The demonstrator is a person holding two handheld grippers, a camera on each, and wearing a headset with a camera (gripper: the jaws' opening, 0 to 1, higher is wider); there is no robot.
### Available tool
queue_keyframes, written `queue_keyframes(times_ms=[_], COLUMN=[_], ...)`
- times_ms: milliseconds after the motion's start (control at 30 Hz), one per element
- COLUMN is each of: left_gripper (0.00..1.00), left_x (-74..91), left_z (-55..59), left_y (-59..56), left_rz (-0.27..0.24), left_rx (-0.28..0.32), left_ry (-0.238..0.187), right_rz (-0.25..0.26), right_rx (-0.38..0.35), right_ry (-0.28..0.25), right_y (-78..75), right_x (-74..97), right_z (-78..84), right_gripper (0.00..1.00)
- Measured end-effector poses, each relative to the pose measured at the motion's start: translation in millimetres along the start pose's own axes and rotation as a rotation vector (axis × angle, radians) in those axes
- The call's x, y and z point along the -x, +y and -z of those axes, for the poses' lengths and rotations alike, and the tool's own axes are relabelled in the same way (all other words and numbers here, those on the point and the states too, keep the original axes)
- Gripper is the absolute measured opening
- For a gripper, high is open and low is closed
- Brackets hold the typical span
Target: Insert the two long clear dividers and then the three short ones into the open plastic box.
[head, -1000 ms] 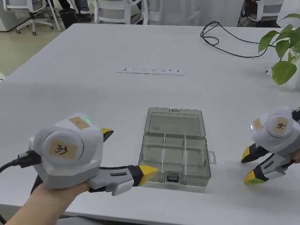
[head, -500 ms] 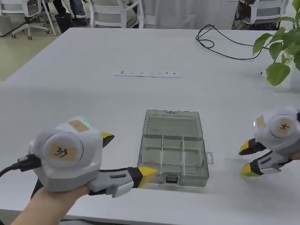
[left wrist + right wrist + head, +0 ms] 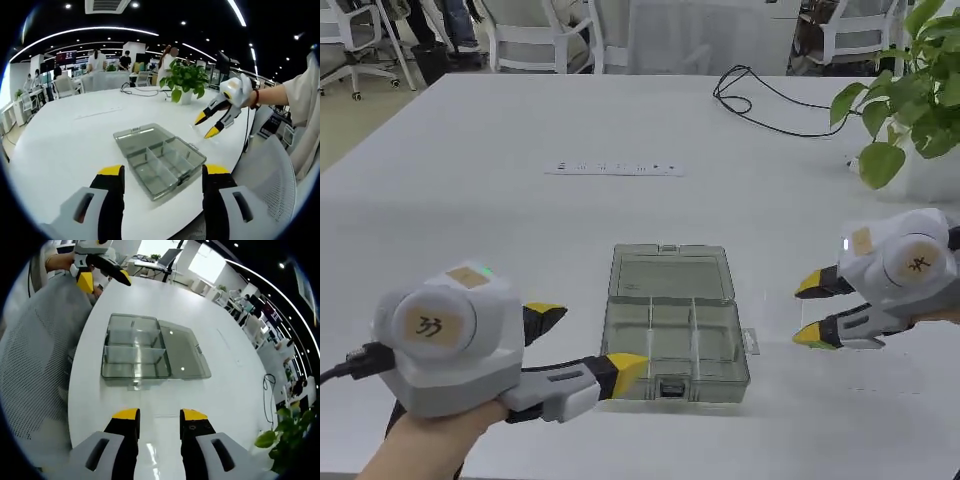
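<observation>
The clear grey plastic box (image 3: 720, 382) sits low in the middle of the head view, its lid open flat behind it. Clear dividers (image 3: 651, 335) stand inside. The left gripper (image 3: 585, 338) at lower left and the right gripper (image 3: 807, 311) at right have their jaws apart and empty.

Plastic box (image 3: 670, 320), centre frame: smoky grey-green, see-through. Left gripper (image 3: 585, 338), lower left: pale grey-white shell, black jaws, yellow tips; tan label (image 3: 430, 325) with dark scribble. Right gripper (image 3: 808, 310), right edge: same colours. Table (image 3: 520, 210): plain white. Plant (image 3: 885, 110), upper right: green leaves. Cable (image 3: 760, 95), top centre: black.
</observation>
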State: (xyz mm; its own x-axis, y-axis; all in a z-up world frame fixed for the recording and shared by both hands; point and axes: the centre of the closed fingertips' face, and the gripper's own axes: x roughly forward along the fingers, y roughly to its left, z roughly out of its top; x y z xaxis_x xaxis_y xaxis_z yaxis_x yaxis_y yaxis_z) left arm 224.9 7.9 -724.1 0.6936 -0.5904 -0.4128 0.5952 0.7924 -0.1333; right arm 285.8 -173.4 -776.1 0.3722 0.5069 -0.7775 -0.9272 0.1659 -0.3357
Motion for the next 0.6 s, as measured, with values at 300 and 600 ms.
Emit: queue_keyframes(times_ms=[300, 600], left_gripper=[0.54, 0.46], left_x=[-4.6, -7.0], left_z=[-6.0, -9.4], left_y=[-10.9, -22.9], left_rz=[0.064, 0.123], left_rx=[0.069, 0.103], left_ry=[-0.042, -0.058], right_rz=[0.031, 0.028], right_rx=[0.064, 0.099], right_ry=[-0.079, -0.169], right_y=[2.6, 14.1], right_x=[-1.0, 1.1], right_z=[-36.3, -81.5], right_gripper=[0.32, 0.32])
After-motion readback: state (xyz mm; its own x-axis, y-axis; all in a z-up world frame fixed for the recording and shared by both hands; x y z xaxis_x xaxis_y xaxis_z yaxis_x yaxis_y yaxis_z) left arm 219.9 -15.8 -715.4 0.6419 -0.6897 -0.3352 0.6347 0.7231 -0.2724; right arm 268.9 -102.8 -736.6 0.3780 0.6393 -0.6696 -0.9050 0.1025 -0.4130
